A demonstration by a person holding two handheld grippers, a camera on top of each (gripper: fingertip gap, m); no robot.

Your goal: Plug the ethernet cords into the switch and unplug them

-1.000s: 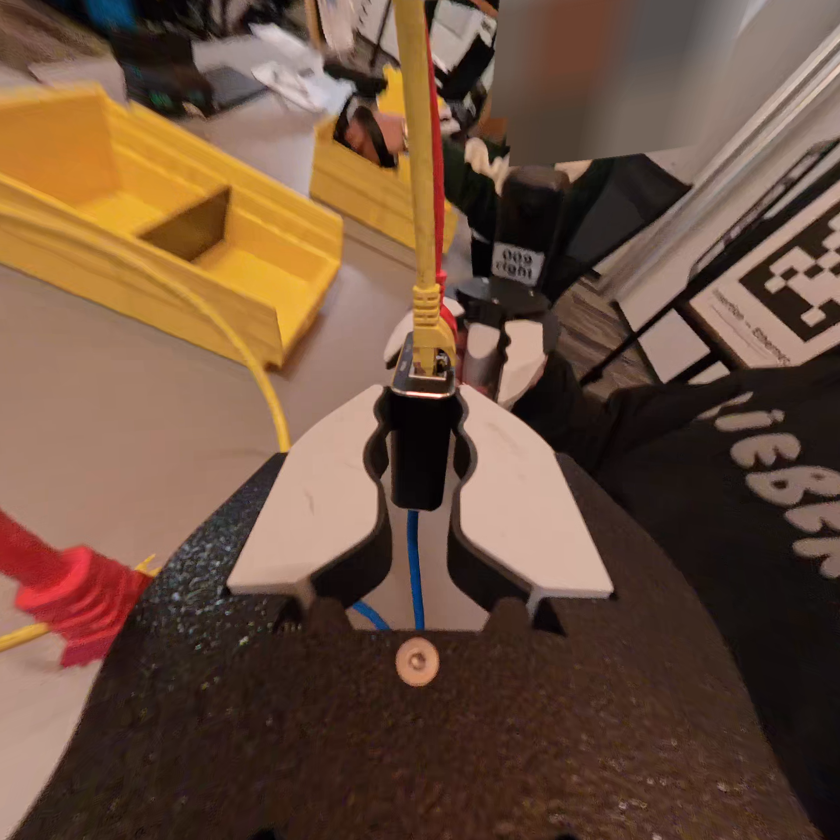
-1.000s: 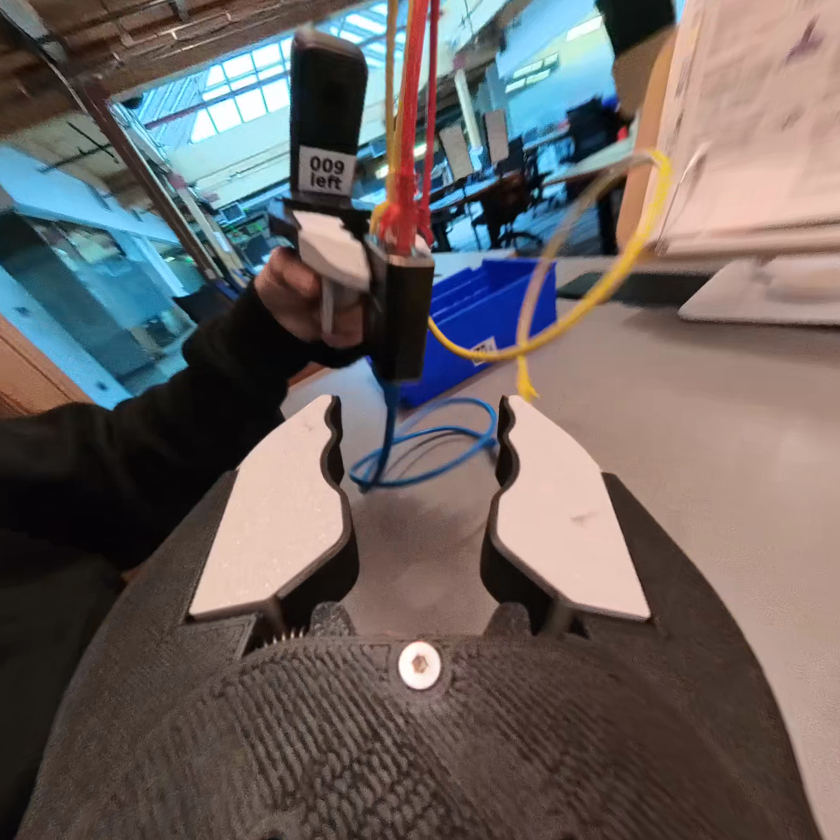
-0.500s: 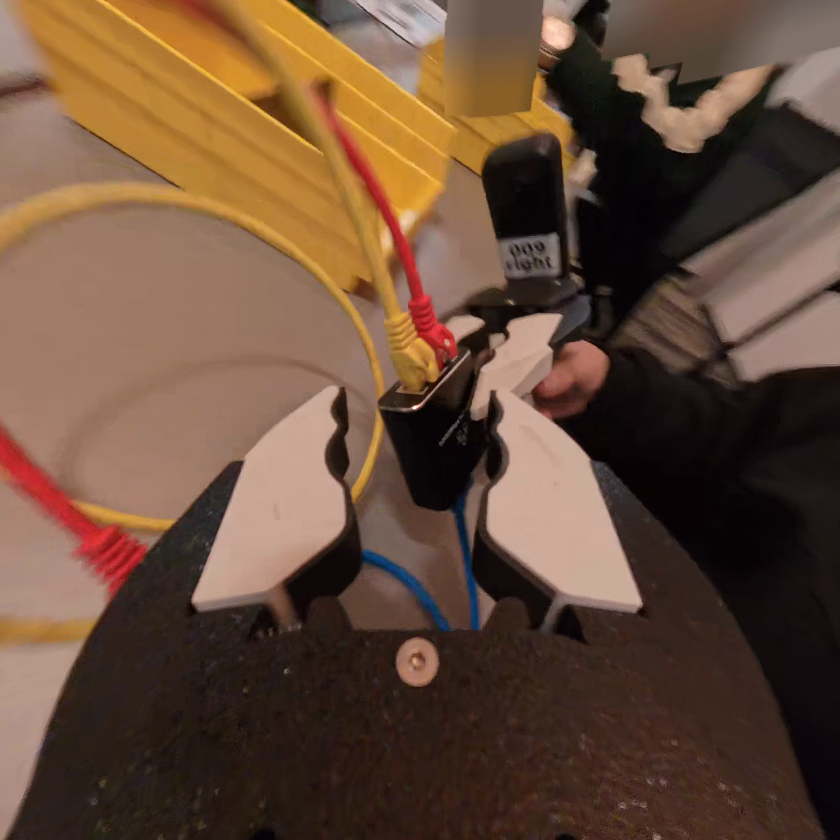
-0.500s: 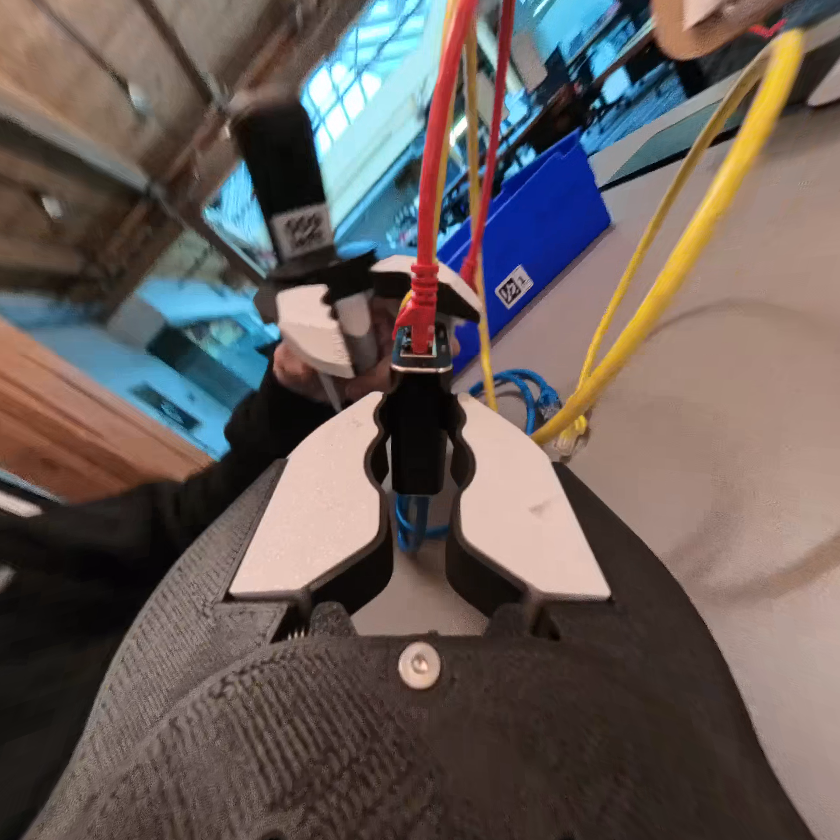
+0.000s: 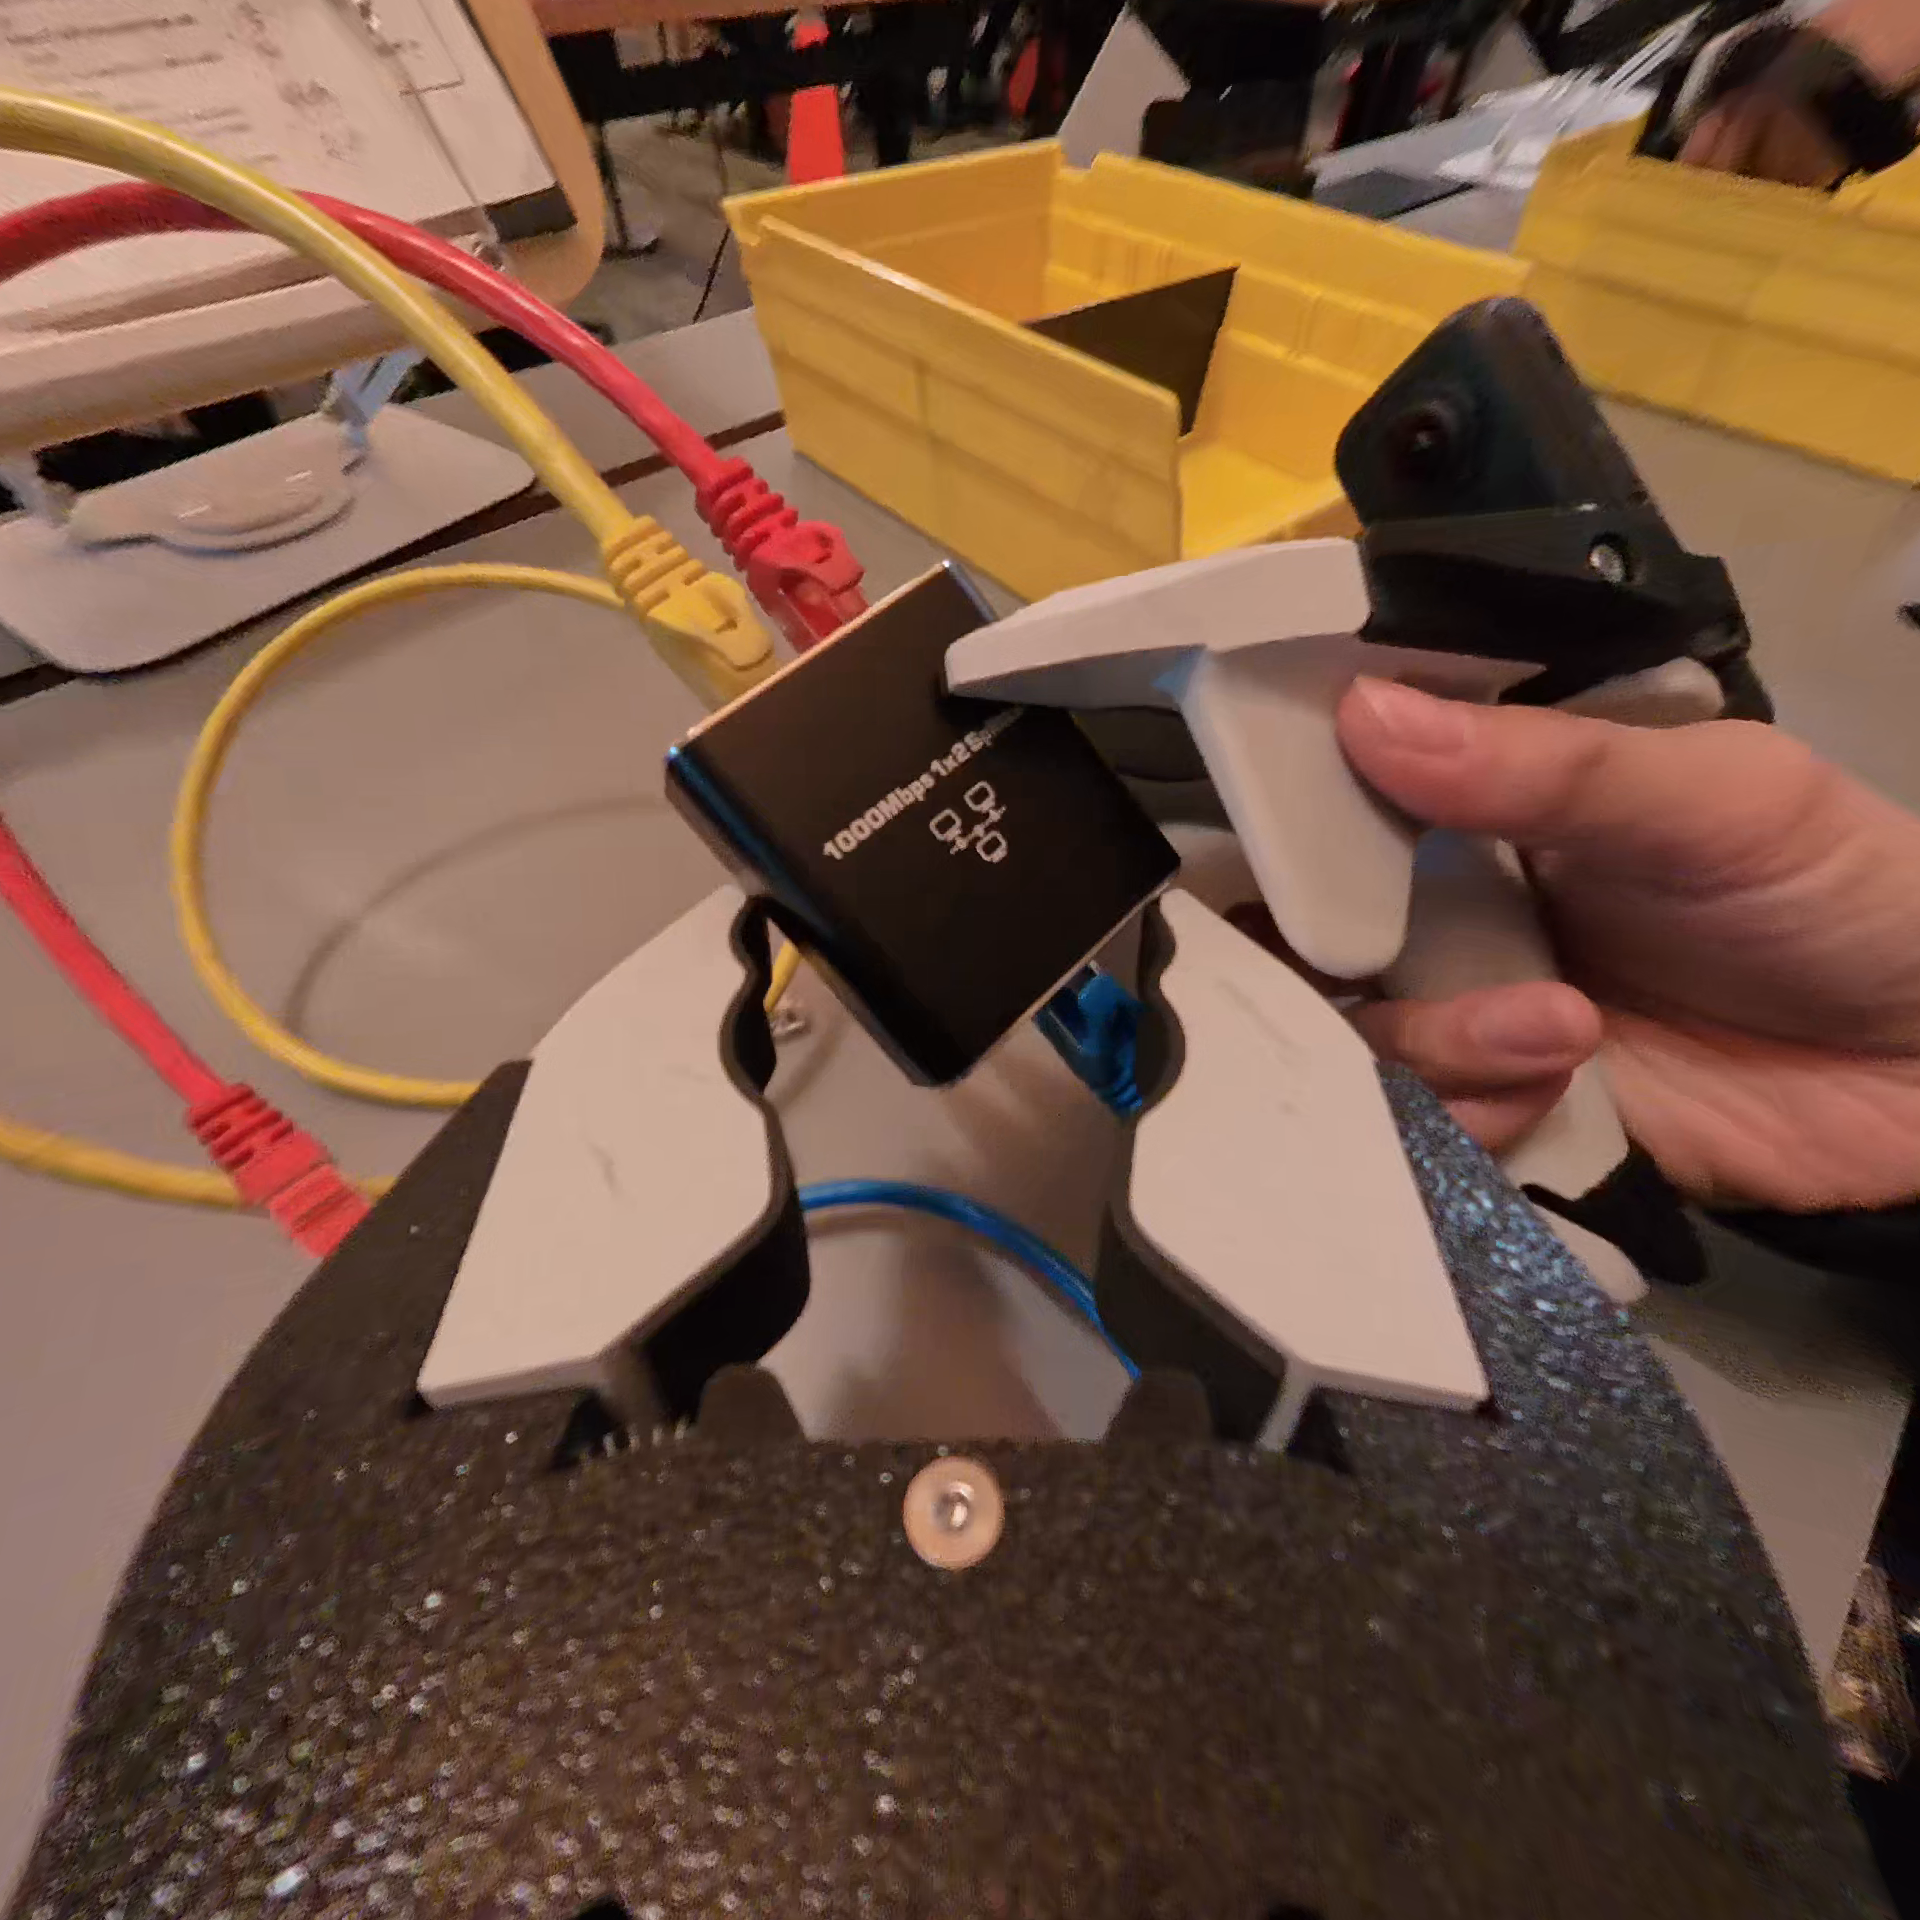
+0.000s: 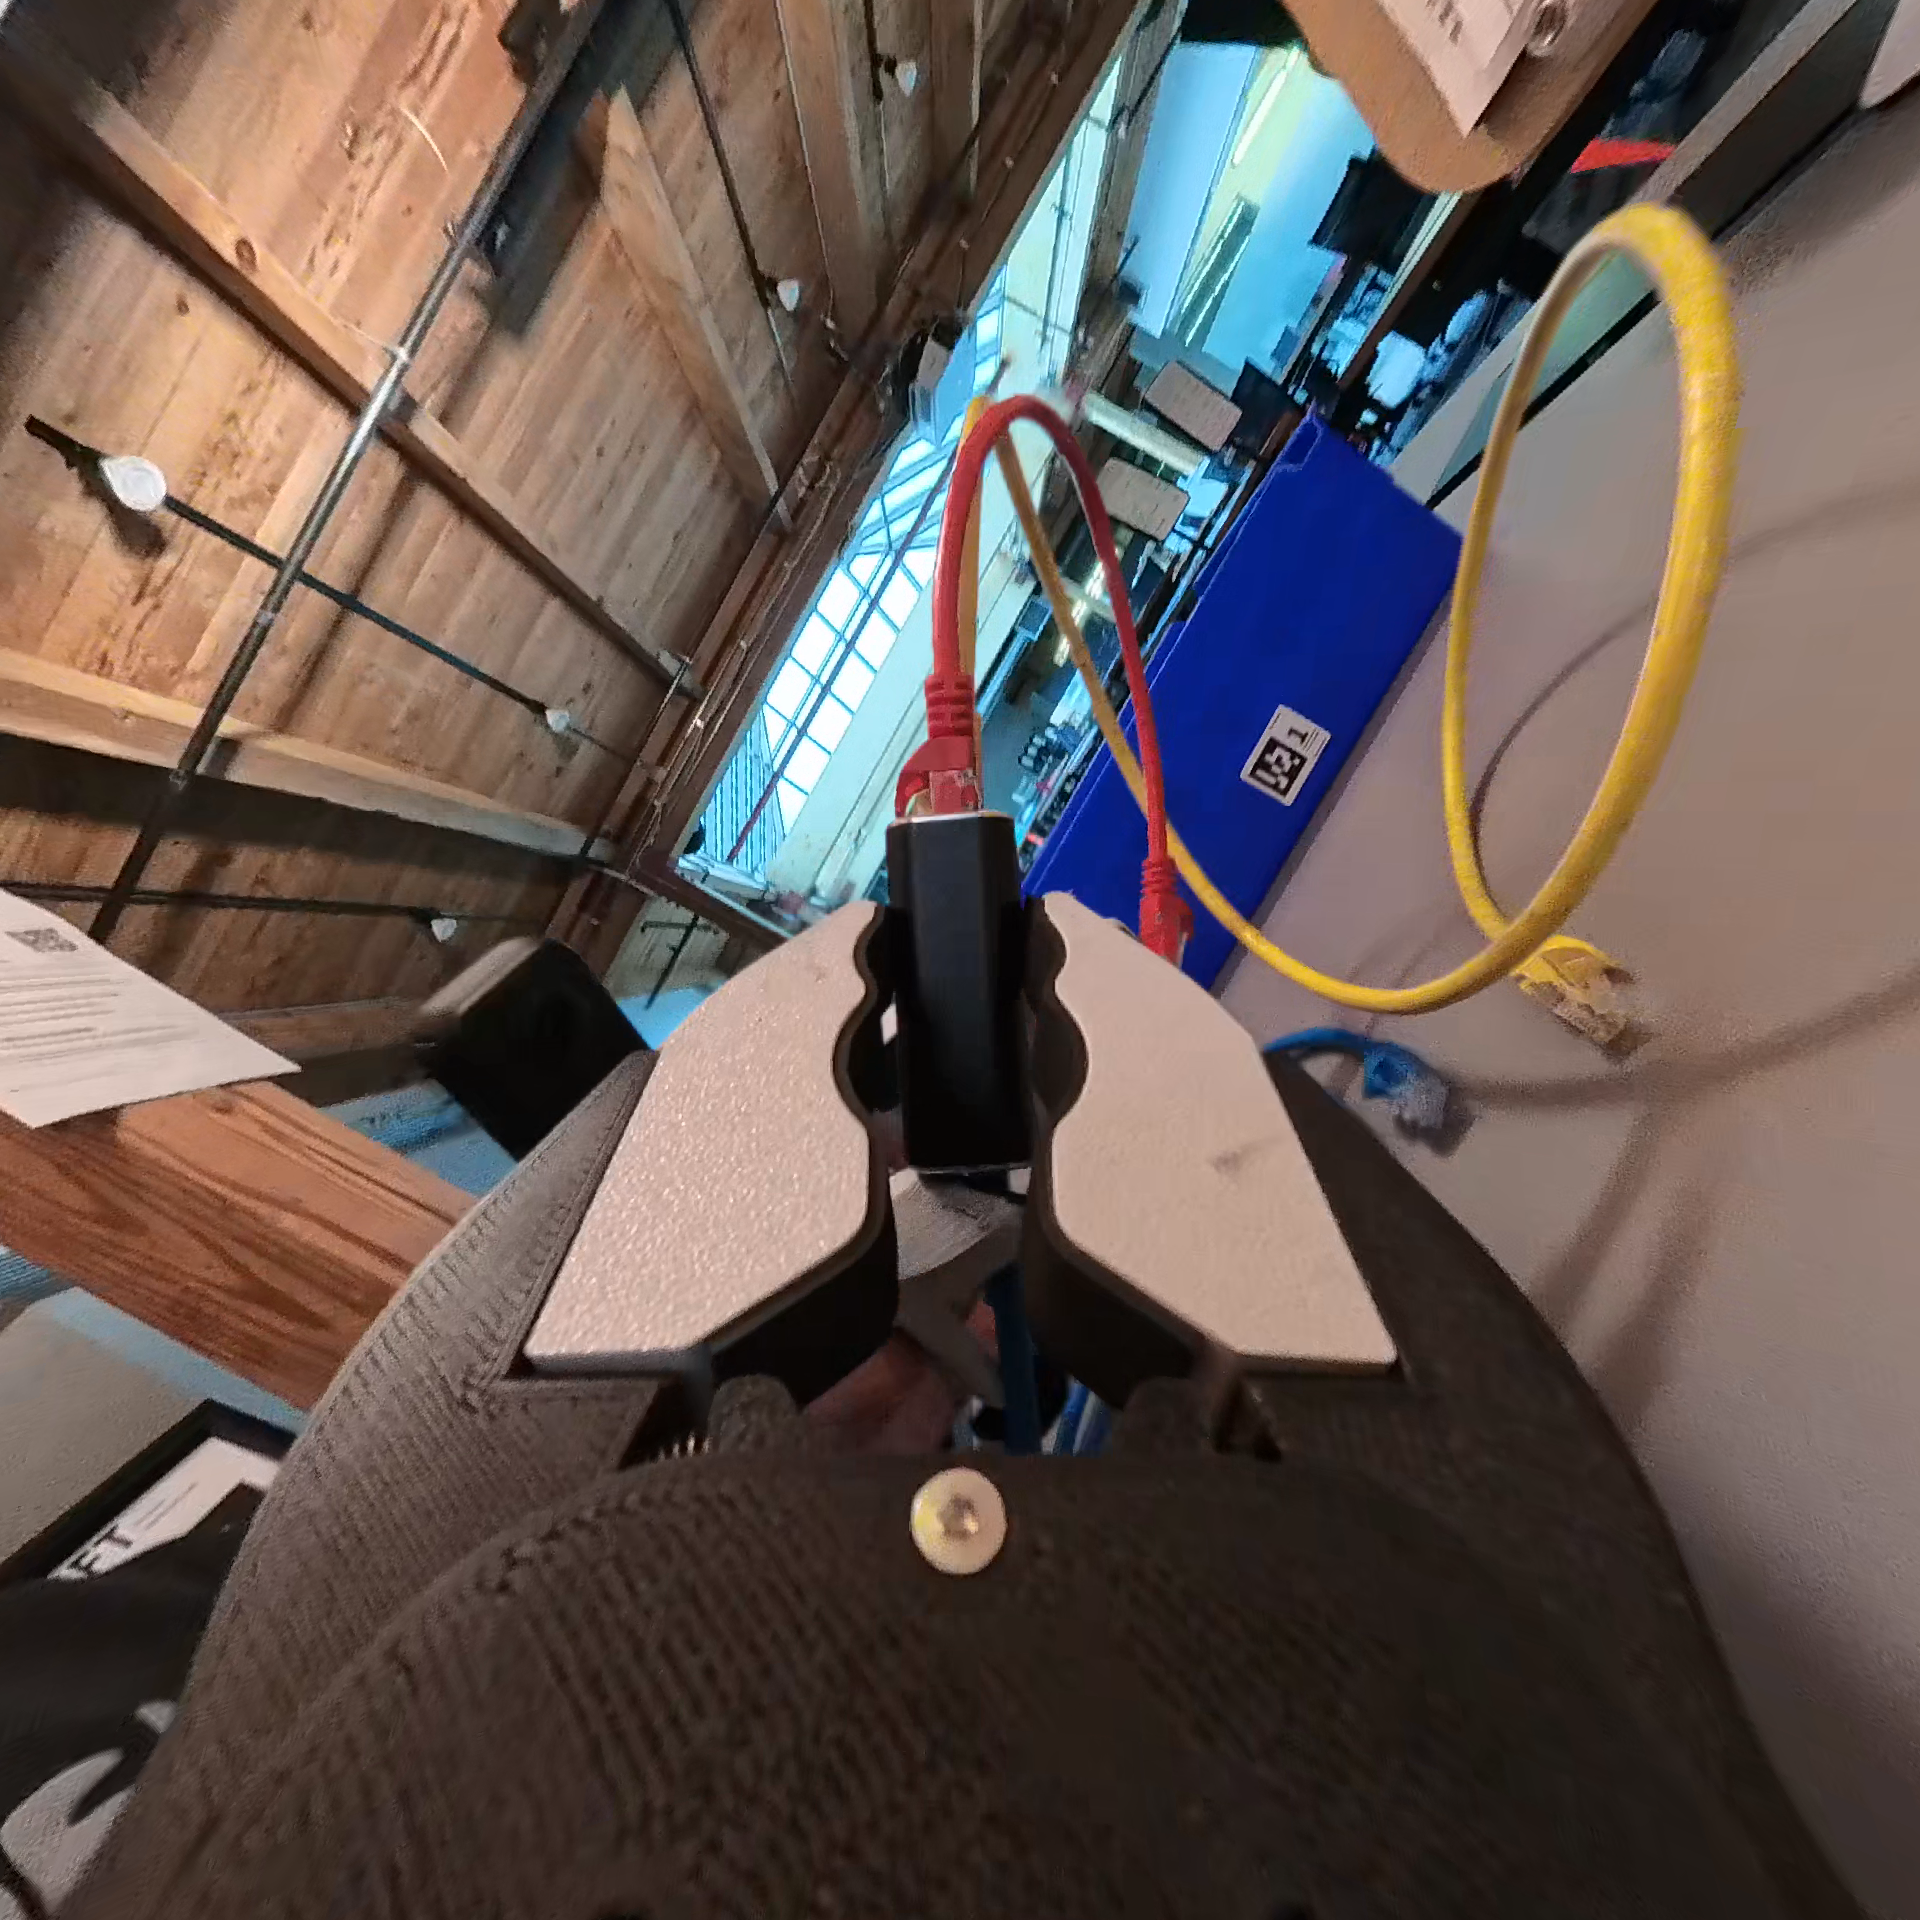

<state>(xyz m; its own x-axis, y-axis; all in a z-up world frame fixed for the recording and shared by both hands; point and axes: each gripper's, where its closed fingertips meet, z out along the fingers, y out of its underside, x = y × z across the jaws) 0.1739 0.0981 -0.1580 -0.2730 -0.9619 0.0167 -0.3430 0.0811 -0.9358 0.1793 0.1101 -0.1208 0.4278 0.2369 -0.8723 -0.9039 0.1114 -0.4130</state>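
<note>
1. The right gripper clamps the black switch by its narrow sides, holding it aloft over the grey table.
2. In the left wrist view, the left gripper stands released, its fingers spread to either side of the switch's near corner; whether they touch it cannot be told.
3. A red cord and a yellow cord sit plugged side by side in one end of the switch; a blue cord enters the opposite end.
4. All three ports look filled, so the plugging half appears done and the unplugging half seems at hand.
5. The next move likely calls for the free left gripper to close on one plug's boot, press its latch tab, and draw it straight out while the right grasp steadies the switch.
6. Yellow bins line the table's far side, and a blue bin sits behind the looping cords.
</note>
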